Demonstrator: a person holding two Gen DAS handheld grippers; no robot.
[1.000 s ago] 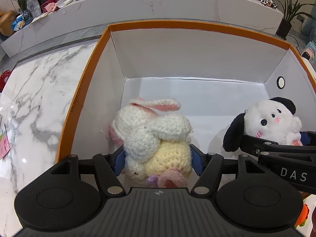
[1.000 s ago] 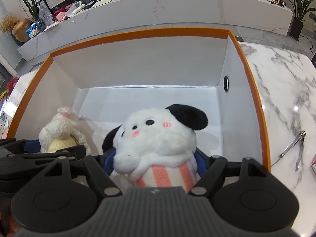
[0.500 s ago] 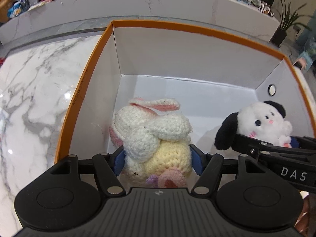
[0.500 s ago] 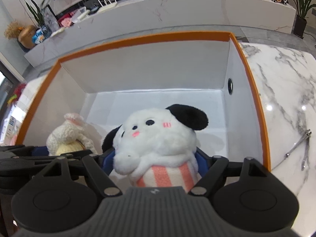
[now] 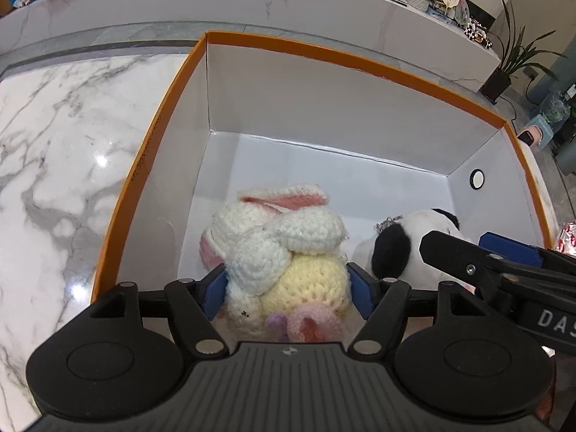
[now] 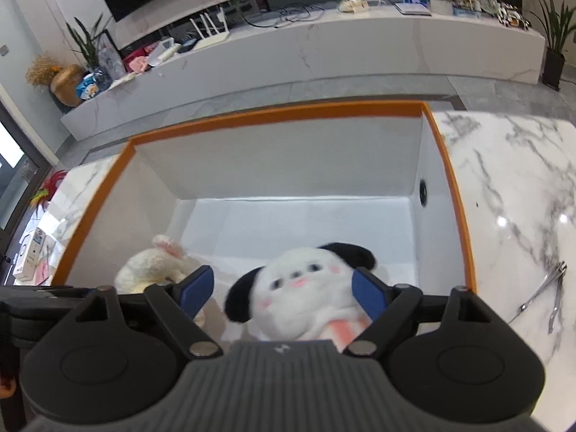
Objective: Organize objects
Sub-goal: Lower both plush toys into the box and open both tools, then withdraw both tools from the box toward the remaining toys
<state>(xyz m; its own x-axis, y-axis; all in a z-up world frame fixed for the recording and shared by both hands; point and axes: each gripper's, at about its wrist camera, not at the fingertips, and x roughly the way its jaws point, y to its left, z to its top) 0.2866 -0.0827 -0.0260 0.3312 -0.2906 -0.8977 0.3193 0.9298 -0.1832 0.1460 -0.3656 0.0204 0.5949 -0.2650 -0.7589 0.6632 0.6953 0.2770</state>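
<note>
Your right gripper (image 6: 282, 293) has just been spreading: its left pad stands clear of the plush dog (image 6: 306, 288), which sits between the jaws at twelve o'clock. Your left gripper (image 5: 286, 288), jaws just easing apart, brackets the crocheted bunny (image 5: 284, 255). Both toys lie inside the box (image 5: 324, 108).
</note>
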